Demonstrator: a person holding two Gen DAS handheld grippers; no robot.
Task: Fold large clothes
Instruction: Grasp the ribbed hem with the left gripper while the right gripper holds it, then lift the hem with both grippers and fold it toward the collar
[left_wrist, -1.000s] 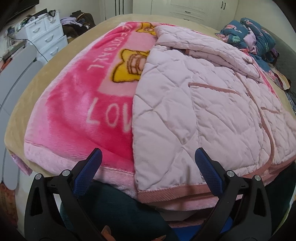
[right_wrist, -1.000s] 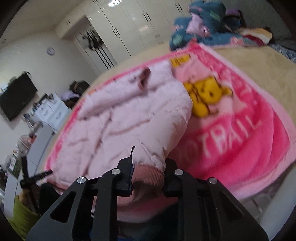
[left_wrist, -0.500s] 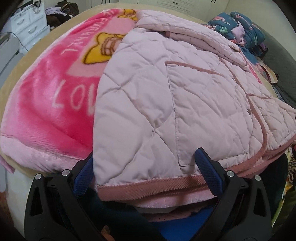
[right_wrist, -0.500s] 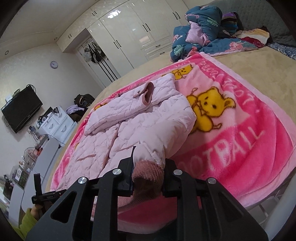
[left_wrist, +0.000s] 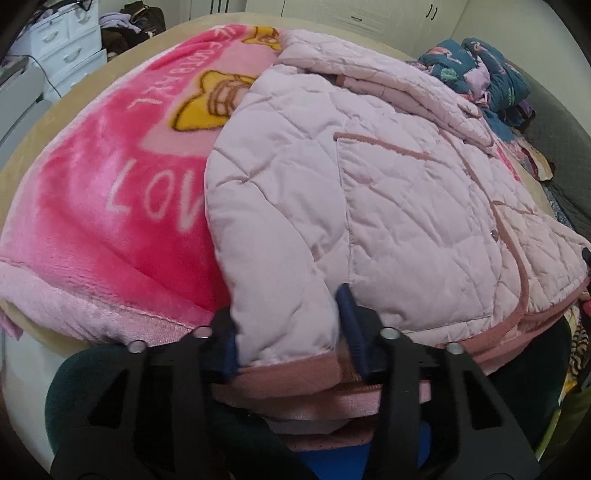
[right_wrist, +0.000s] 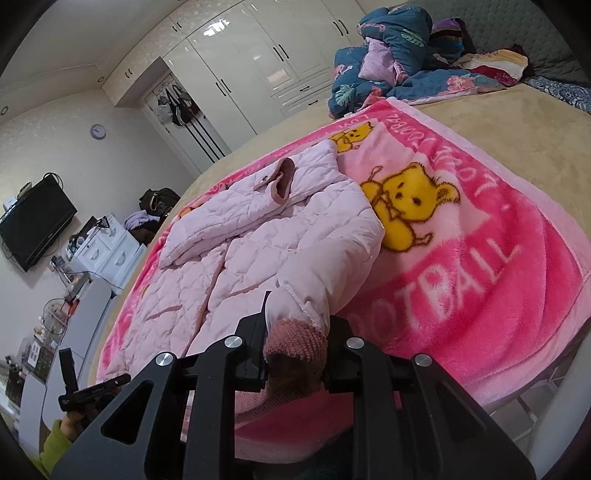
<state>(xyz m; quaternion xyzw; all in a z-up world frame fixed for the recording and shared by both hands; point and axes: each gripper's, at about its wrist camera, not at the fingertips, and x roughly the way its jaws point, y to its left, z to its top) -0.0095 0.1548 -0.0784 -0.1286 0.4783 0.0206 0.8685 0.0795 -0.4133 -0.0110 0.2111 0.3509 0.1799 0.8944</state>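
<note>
Since half a second ago our left gripper (left_wrist: 288, 332) has narrowed from wide open to a clamp on the hem corner of the jacket (left_wrist: 388, 192), at the bottom centre of the left view; its blue pads (left_wrist: 351, 325) now press the quilted cloth from both sides. Our right gripper (right_wrist: 295, 343) has not changed: its fingers are pinched on the jacket's knitted cuff (right_wrist: 295, 339) at the bottom centre of the right view, the sleeve (right_wrist: 332, 258) rising from it toward the middle of the frame. The jacket lies spread on the pink blanket (right_wrist: 498, 258), filling the centre and right of the left view, its hem at the near edge of the bed (right_wrist: 517, 122). The other sleeve lies folded across the chest near the collar (right_wrist: 284, 181), above centre in the right view. A heap of blue bedding (right_wrist: 388, 55) sits at the upper right, well apart from the jacket. In the lower left of the right view we see the left gripper again, held in a hand (right_wrist: 74, 421).
</note>
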